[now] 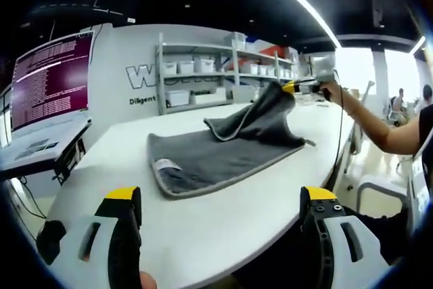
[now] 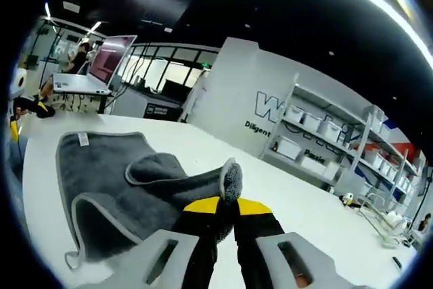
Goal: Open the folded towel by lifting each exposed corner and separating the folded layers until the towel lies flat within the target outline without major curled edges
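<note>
We take the grey towel (image 1: 210, 157) as our landmark; it lies on the white table (image 1: 203, 235), mostly spread flat w/ one part lifted.

Left gripper view: our left gripper (image 1: 220, 214) sits on the near side of the towel, apart from it, jaws spread wide w/ nothing between them, yellow tips over bare tabletop. A white label (image 1: 164, 164) shows on the towel's near-left part, just by the light-trimmed edge. At the towel's far-right corner the right gripper (image 1: 304, 86) comes in, held by a person's hand (image 1: 333, 91), pinching that corner and holding it up off the table so the cloth rises in a peak and a folded flap drapes back over the flat layer. Beyond the towel: shelving (image 1: 223, 72) w/ white bins against a wall; to the towel's left, a monitor (image 1: 51, 79) w/ a purple screen.

Right gripper view: our right gripper (image 2: 227, 206) has its jaws pressed together on the towel corner (image 2: 231, 179), which sticks up just above the yellow tips. The rest of the towel (image 2: 101, 181) trails away left of the jaws, one layer curled over another, loop tag at its near edge.
</note>
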